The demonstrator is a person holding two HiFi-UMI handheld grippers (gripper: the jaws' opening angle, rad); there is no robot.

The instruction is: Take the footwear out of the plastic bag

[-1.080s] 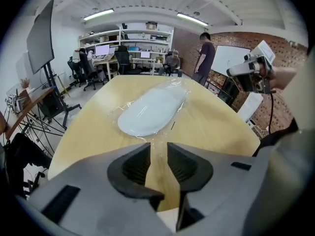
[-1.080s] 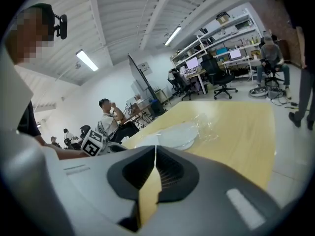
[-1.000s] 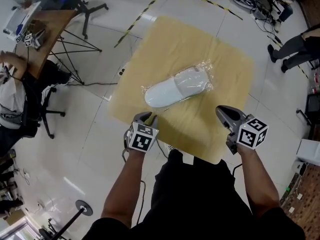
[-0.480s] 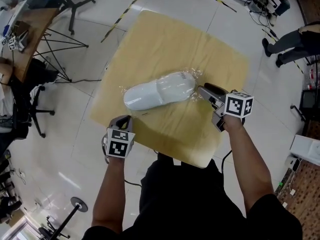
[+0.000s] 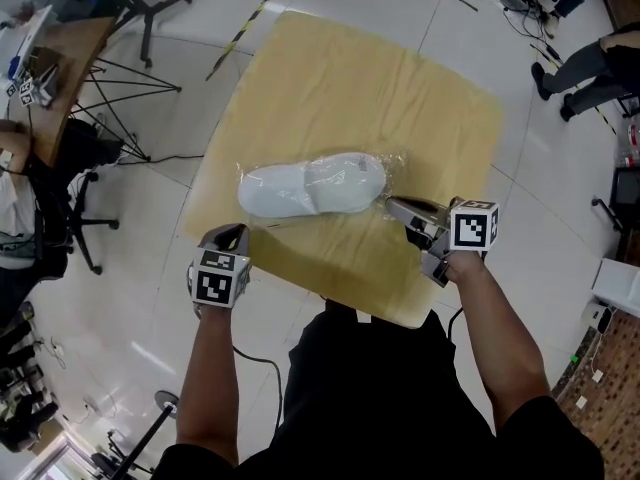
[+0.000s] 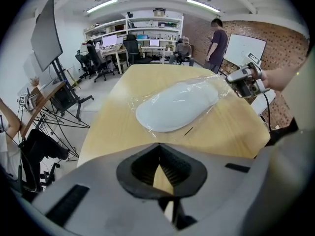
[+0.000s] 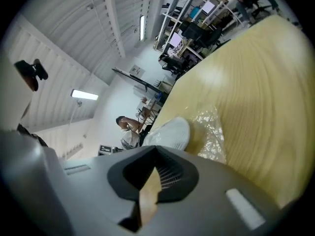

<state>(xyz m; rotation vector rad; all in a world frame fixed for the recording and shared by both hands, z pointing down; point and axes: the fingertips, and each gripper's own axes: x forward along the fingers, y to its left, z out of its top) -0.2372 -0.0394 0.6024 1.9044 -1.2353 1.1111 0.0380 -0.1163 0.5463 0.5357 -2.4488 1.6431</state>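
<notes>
Closing right gripper [image 5: 390,204] at plastic bag [image 5: 320,182]

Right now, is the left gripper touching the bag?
Apart: the left gripper view shows bare table between the left gripper and the bag.

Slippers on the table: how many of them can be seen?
1. A white slipper lies inside the clear plastic bag near the middle of the wooden table. A second one may be hidden under it; the pictures do not show this.
</notes>
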